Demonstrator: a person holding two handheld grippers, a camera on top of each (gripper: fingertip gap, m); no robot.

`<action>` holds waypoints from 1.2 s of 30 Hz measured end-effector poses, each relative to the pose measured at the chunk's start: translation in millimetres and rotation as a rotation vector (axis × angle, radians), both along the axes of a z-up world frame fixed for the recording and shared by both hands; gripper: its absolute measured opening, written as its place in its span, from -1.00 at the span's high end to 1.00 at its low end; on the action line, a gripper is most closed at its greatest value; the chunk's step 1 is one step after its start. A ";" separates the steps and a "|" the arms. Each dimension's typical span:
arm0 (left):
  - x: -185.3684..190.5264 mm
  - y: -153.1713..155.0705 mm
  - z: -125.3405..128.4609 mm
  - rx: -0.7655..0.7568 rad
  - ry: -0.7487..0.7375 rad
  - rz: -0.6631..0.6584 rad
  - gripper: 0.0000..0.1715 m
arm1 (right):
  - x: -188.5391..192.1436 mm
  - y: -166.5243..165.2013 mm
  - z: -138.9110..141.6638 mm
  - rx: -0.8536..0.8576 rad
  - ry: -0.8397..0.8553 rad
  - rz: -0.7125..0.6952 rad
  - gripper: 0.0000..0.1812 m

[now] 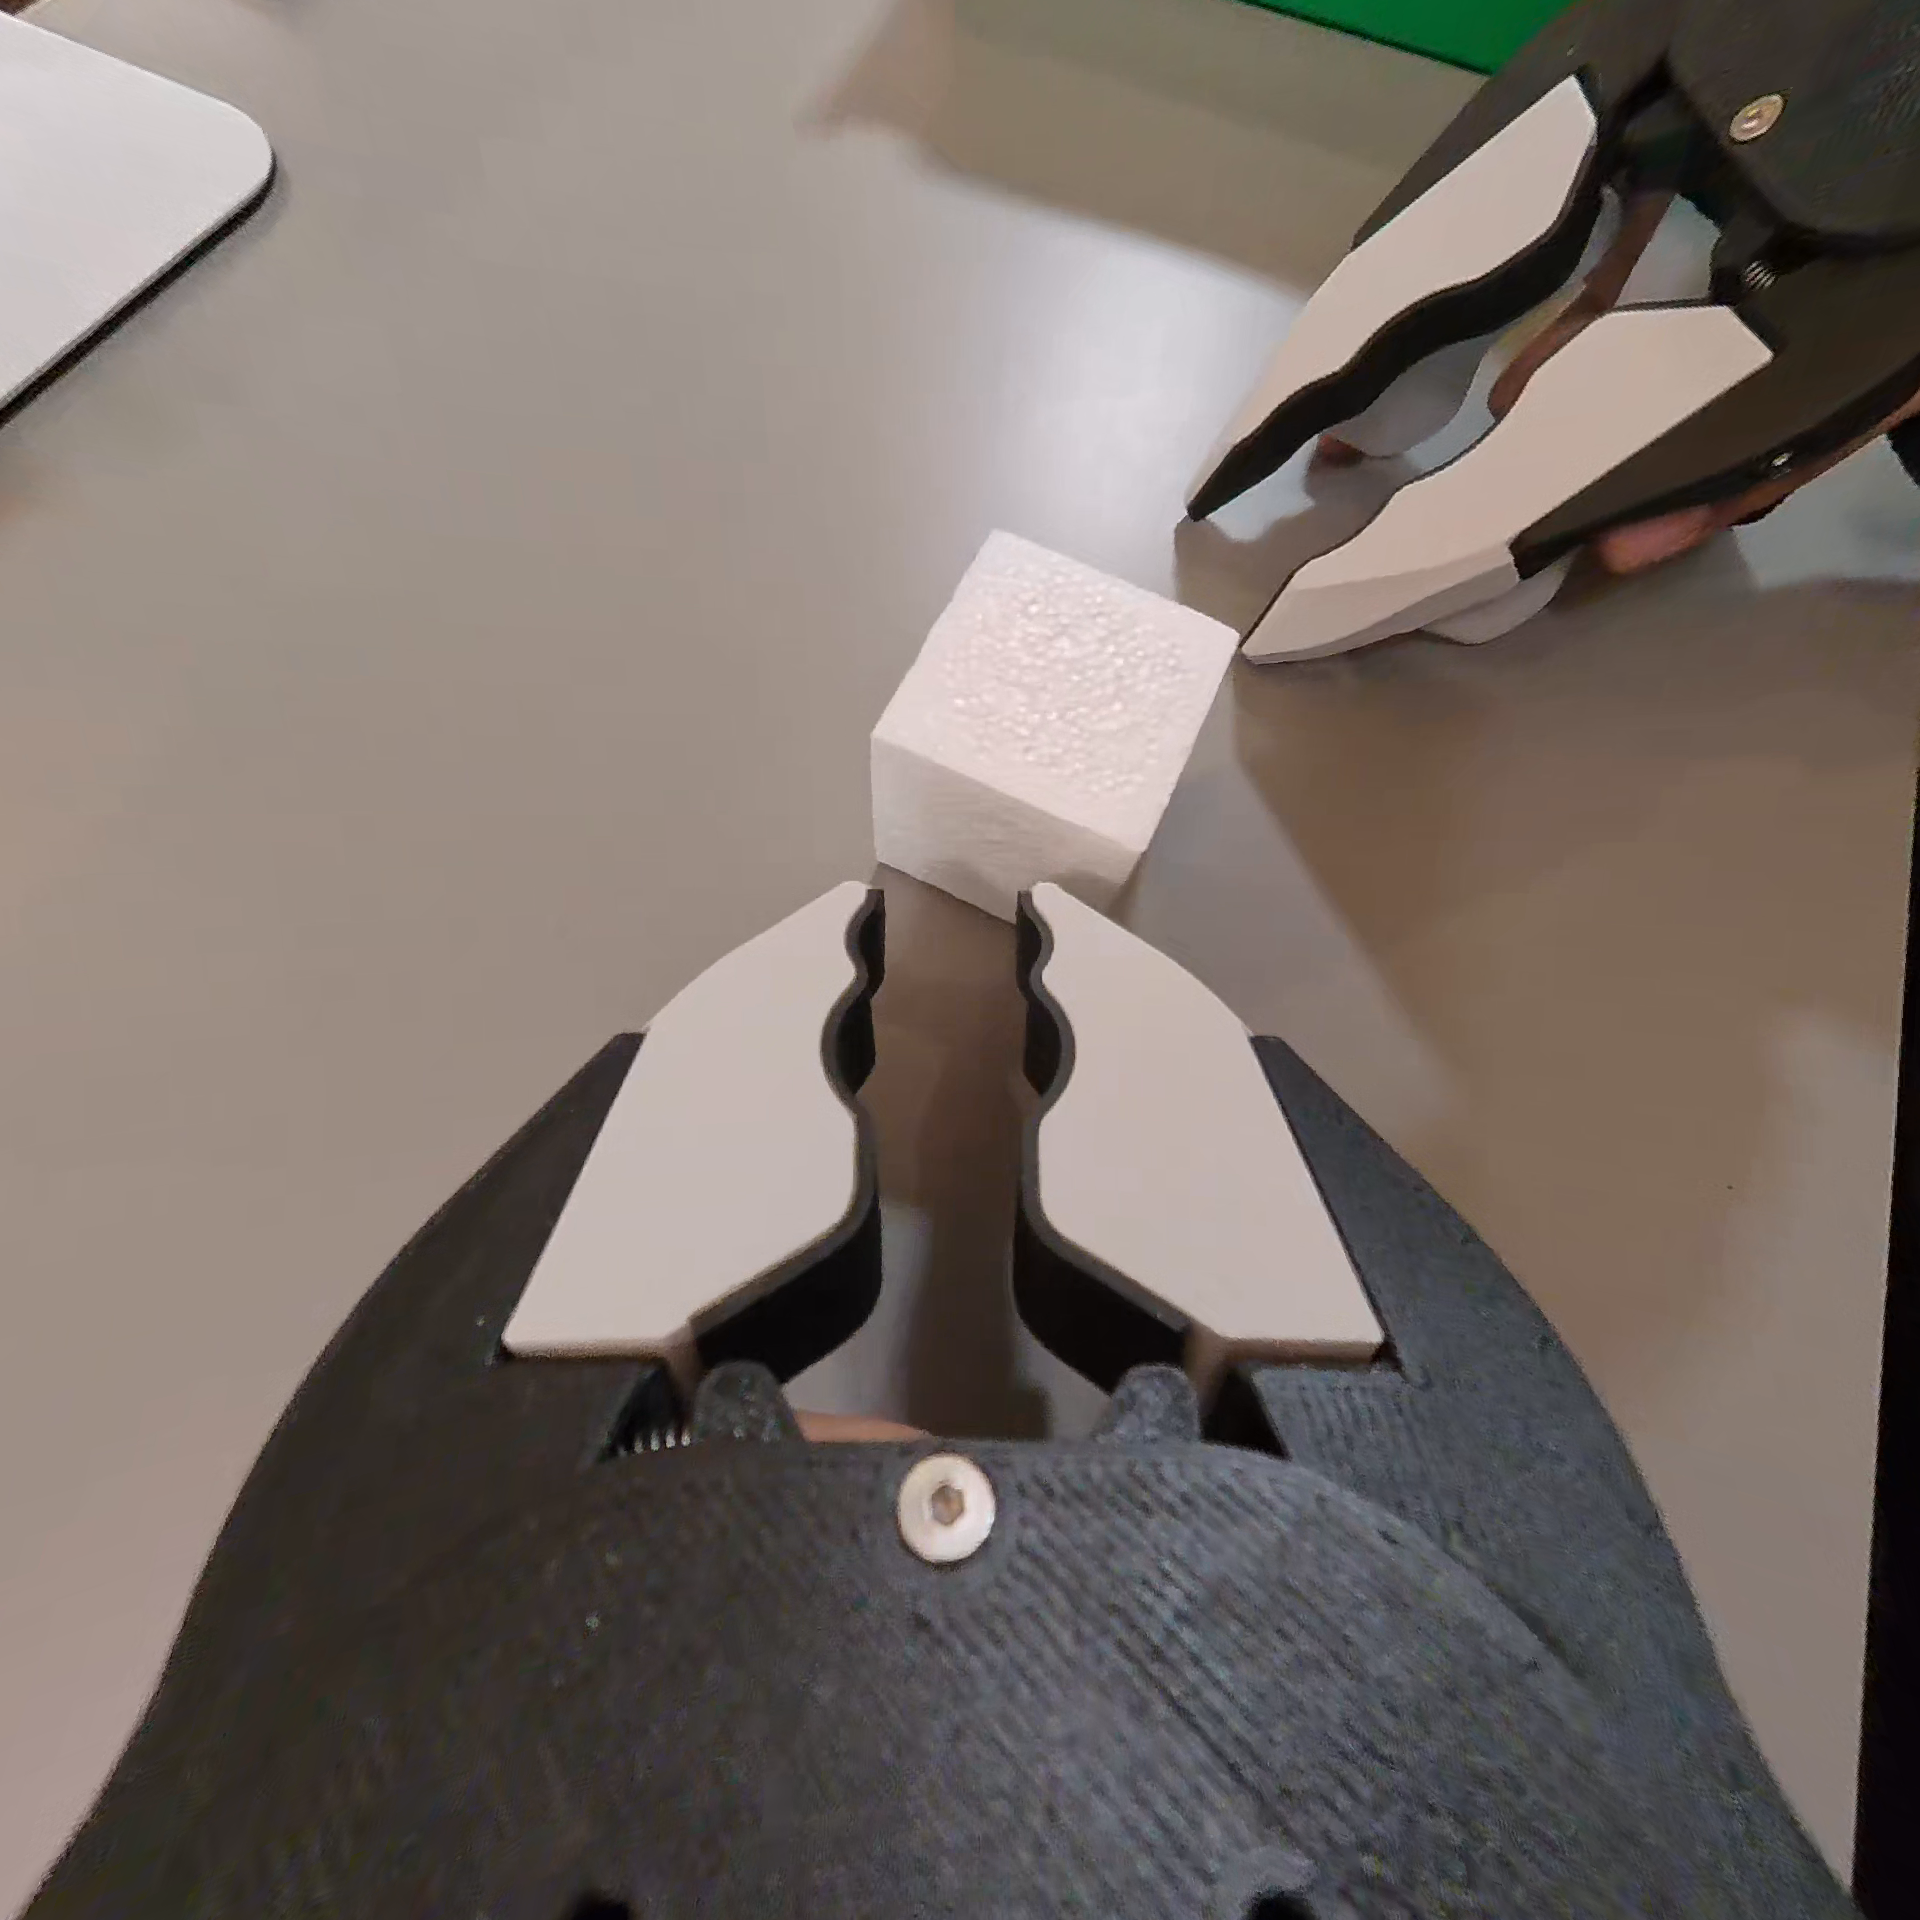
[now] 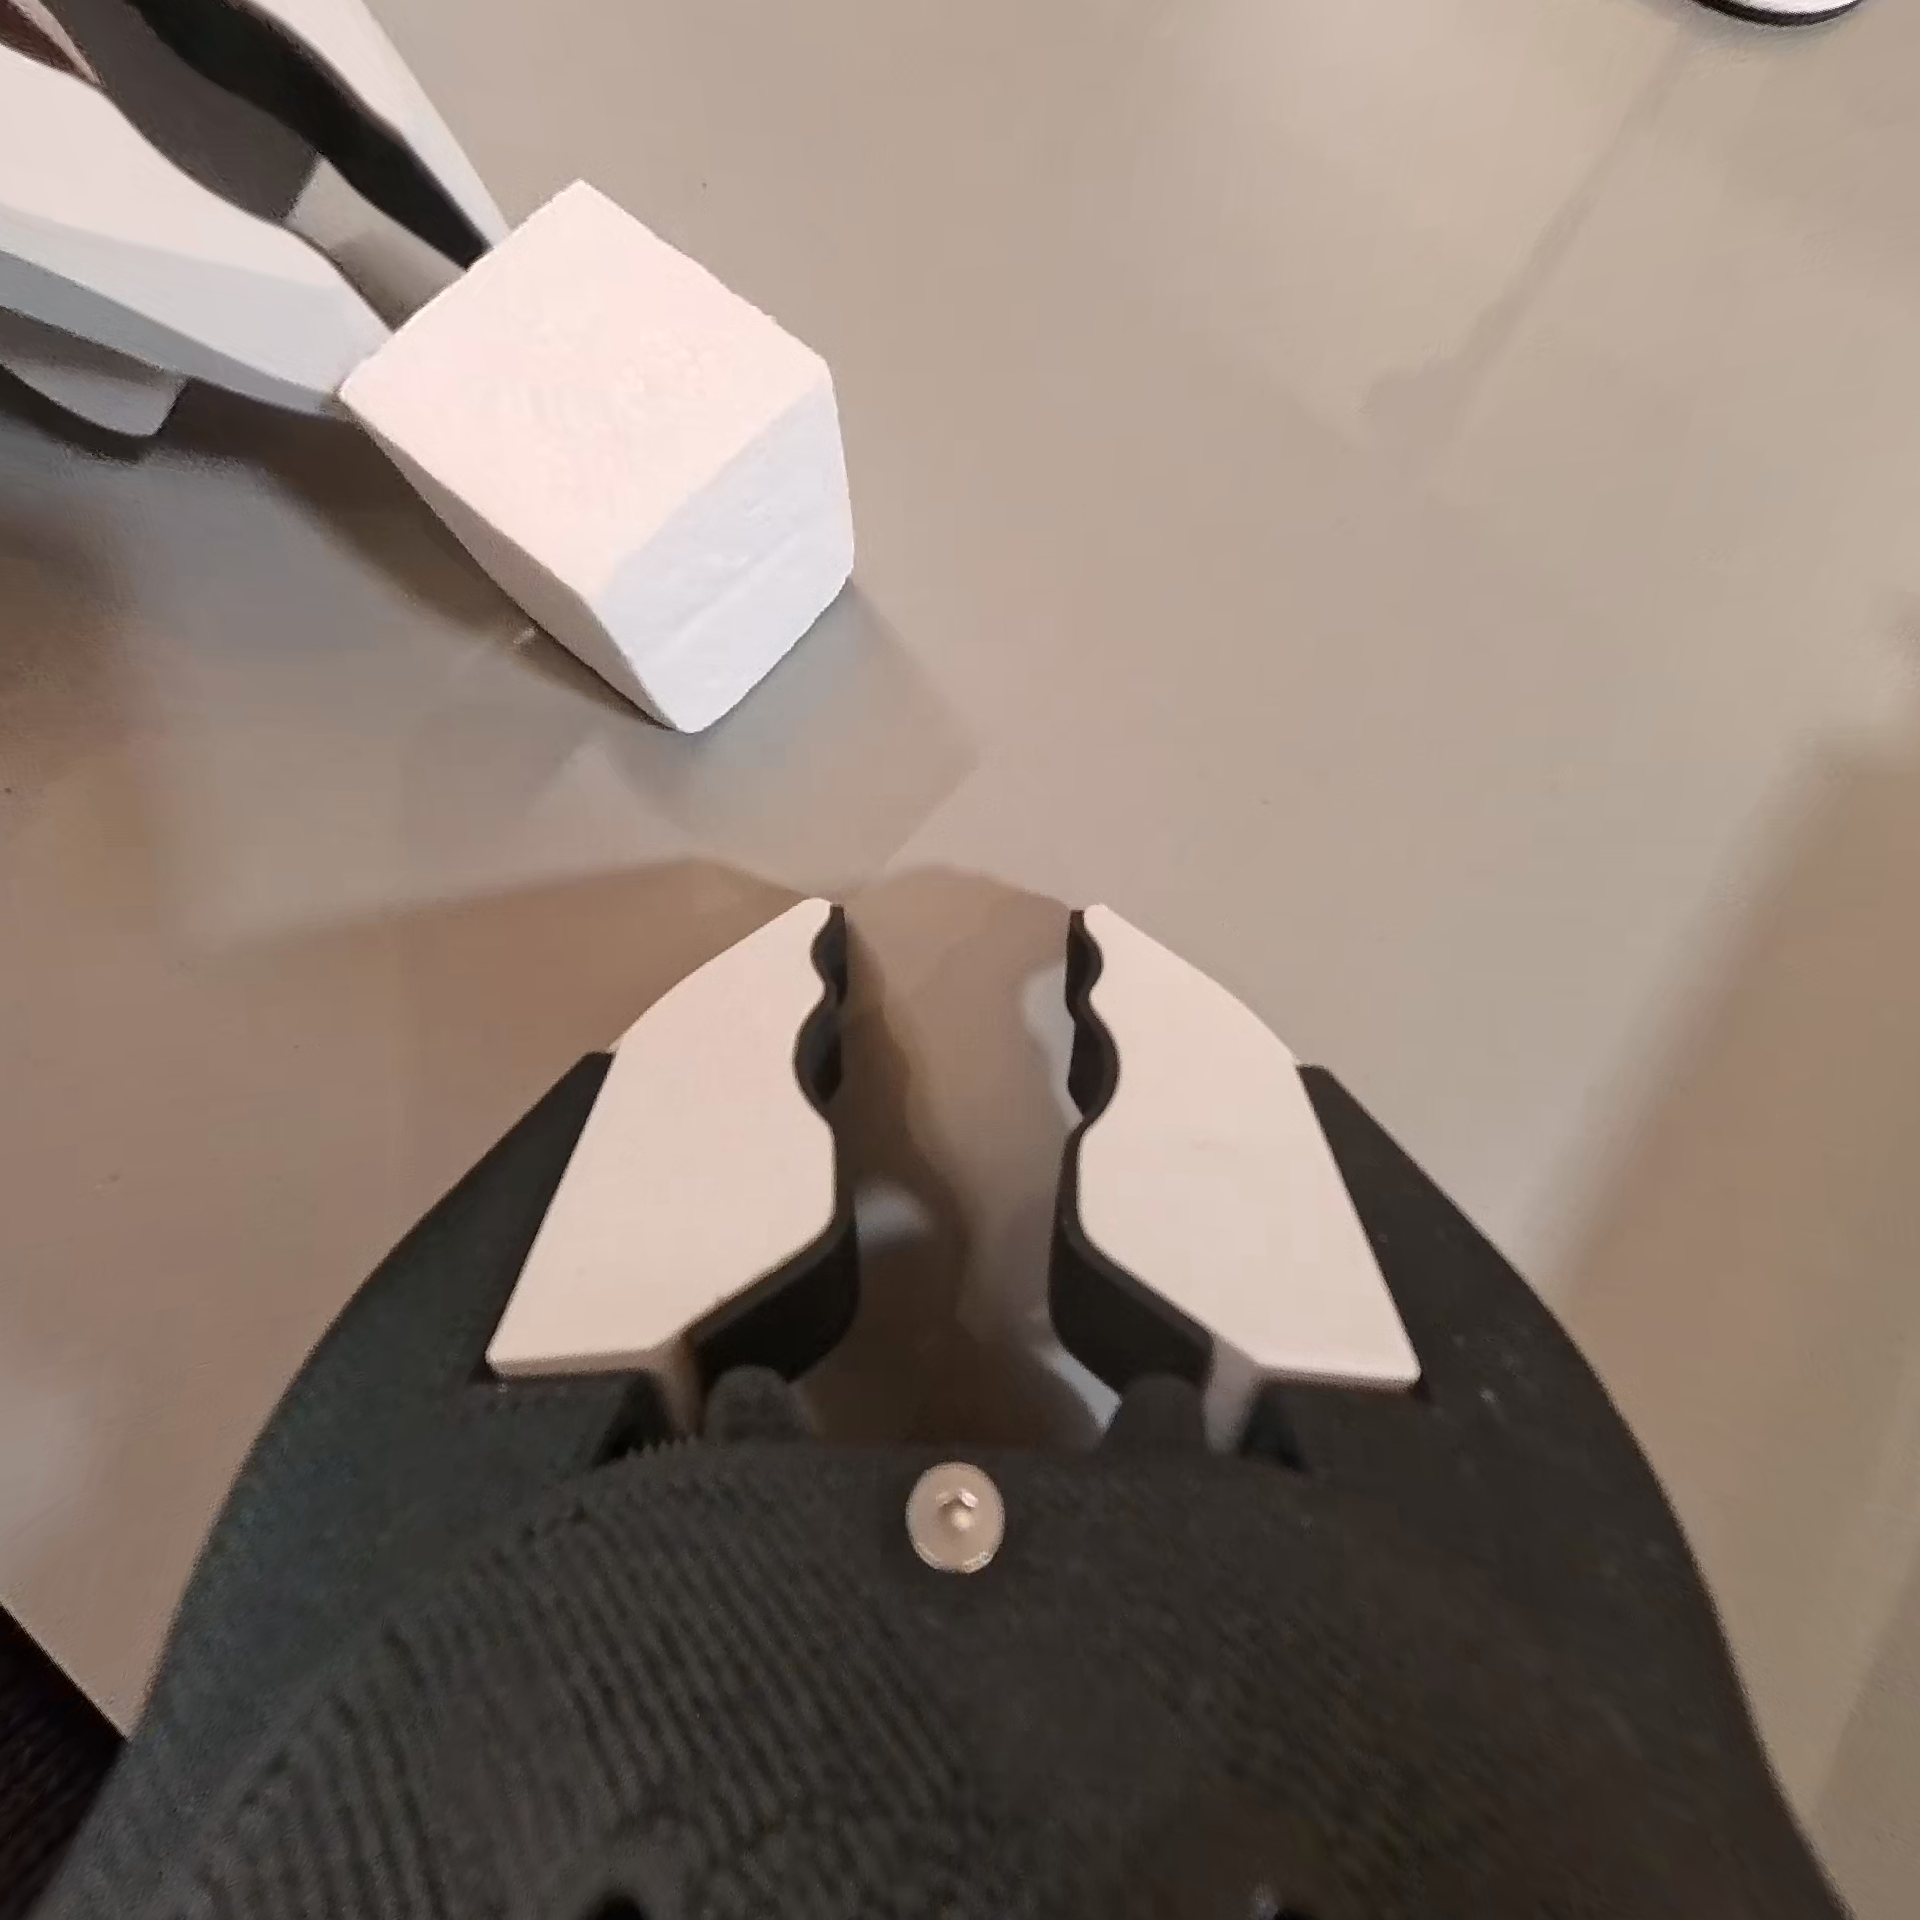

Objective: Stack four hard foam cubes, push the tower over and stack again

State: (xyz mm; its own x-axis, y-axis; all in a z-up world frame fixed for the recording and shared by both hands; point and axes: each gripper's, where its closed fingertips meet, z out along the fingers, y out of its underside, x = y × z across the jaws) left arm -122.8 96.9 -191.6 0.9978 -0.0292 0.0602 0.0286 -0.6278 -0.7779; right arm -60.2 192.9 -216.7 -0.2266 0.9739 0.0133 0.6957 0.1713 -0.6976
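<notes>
One white foam cube (image 1: 1049, 738) rests on the grey table (image 1: 520, 623). My left gripper (image 1: 948, 899) is open and empty, its fingertips right at the cube's near face with nothing between them. My right gripper (image 1: 1231, 582) is open, low over the table just right of the cube, and a hand holds it. In the right wrist view the cube (image 2: 623, 468) lies up and to the left of my open, empty right gripper (image 2: 956, 920), and the left gripper (image 2: 416, 301) is behind the cube. Something white shows behind the right gripper's fingers; I cannot tell what it is.
A light grey pad with rounded corners (image 1: 104, 208) lies at the far left. A green surface (image 1: 1382, 26) shows at the far edge. The table's edge runs down the right side (image 1: 1886, 1039) and shows at the lower left of the right wrist view (image 2: 42, 1558).
</notes>
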 end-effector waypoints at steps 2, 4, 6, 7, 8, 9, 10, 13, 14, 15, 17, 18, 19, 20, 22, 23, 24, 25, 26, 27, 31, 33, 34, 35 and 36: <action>-0.1 0.3 1.9 0.013 -0.025 0.005 0.71 | -0.1 -0.1 0.0 0.000 0.000 0.000 0.54; 1.2 0.4 3.5 0.022 -0.056 0.002 0.69 | -0.1 0.0 0.0 0.000 0.000 0.000 0.54; -0.1 0.0 2.9 0.018 -0.048 0.006 0.68 | -0.1 -0.1 0.0 0.001 0.000 0.000 0.54; 0.5 -0.1 2.3 0.016 -0.044 0.001 0.67 | -0.2 -0.2 0.0 0.002 0.000 0.000 0.54; 2.2 -0.3 1.6 0.012 -0.046 -0.008 0.66 | -0.2 -0.2 0.0 0.002 0.000 0.000 0.54; 3.5 -0.1 0.8 0.008 -0.046 -0.013 0.66 | -0.2 -0.1 0.0 0.002 0.000 0.000 0.54; 4.1 0.3 -0.2 0.003 -0.042 -0.016 0.66 | -0.3 -0.1 -0.1 0.002 0.000 0.000 0.54; 5.6 0.4 -2.6 -0.009 -0.028 -0.024 0.65 | -0.3 -0.2 -0.1 0.002 0.000 0.000 0.54; 6.0 0.4 -2.8 -0.010 -0.029 -0.026 0.65 | -0.3 -0.2 -0.1 0.002 0.000 0.000 0.54; 6.0 0.5 -2.6 -0.009 -0.030 -0.026 0.65 | -0.3 -0.2 -0.1 0.002 0.000 0.000 0.54; 5.7 0.8 -1.9 -0.005 -0.034 -0.023 0.64 | -0.3 -0.2 -0.1 0.002 0.000 0.000 0.54; 6.0 1.0 -1.6 -0.003 -0.039 -0.023 0.64 | -0.3 -0.2 -0.1 0.002 0.000 0.000 0.54; 6.0 1.0 -1.5 -0.004 -0.041 -0.022 0.64 | -0.3 -0.2 -0.1 0.002 0.000 0.000 0.54; 5.9 1.0 -1.9 -0.005 -0.041 -0.022 0.63 | -0.3 -0.2 -0.1 0.002 0.000 0.000 0.54; 6.2 1.2 -2.1 -0.005 -0.041 -0.023 0.63 | -0.4 -0.2 -0.1 0.002 0.000 0.000 0.54; 6.7 1.3 -2.2 -0.006 -0.042 -0.025 0.63 | -0.4 -0.2 -0.1 0.002 0.000 0.000 0.54; 7.2 1.4 -2.4 -0.007 -0.042 -0.027 0.63 | -0.4 -0.2 -0.1 0.002 0.000 0.000 0.54; 7.8 1.6 -2.7 -0.008 -0.043 -0.029 0.63 | -0.4 -0.2 -0.1 0.002 0.000 0.000 0.54; 8.3 1.6 -3.0 -0.010 -0.042 -0.031 0.62 | -0.4 -0.2 -0.1 0.002 0.000 0.000 0.54; 8.6 1.8 -3.3 -0.011 -0.040 -0.032 0.62 | -0.4 -0.1 -0.1 0.002 0.000 0.000 0.54; 7.1 1.2 -2.8 -0.011 -0.039 -0.026 0.61 | -0.4 -0.1 0.0 0.002 0.000 0.000 0.54; 5.5 1.0 -1.4 -0.002 -0.049 -0.019 0.61 | -0.4 -0.1 0.0 0.002 0.000 0.000 0.54; 4.9 1.0 -0.9 0.000 -0.053 -0.015 0.61 | -0.4 -0.1 0.0 0.002 0.000 0.000 0.54; 4.3 1.1 -0.6 0.003 -0.054 -0.012 0.61 | -0.4 -0.1 0.0 0.002 0.000 0.000 0.54; 3.9 1.2 -0.3 0.004 -0.053 -0.011 0.62 | -0.4 0.0 0.0 0.002 0.000 0.000 0.54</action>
State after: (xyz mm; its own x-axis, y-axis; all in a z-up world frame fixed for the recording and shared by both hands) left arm -118.9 98.1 -192.0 0.9928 -0.0400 0.1128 0.0632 -0.6252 -0.7779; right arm -60.5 192.9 -216.7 -0.2267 0.9738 0.0154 0.6954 0.1729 -0.6976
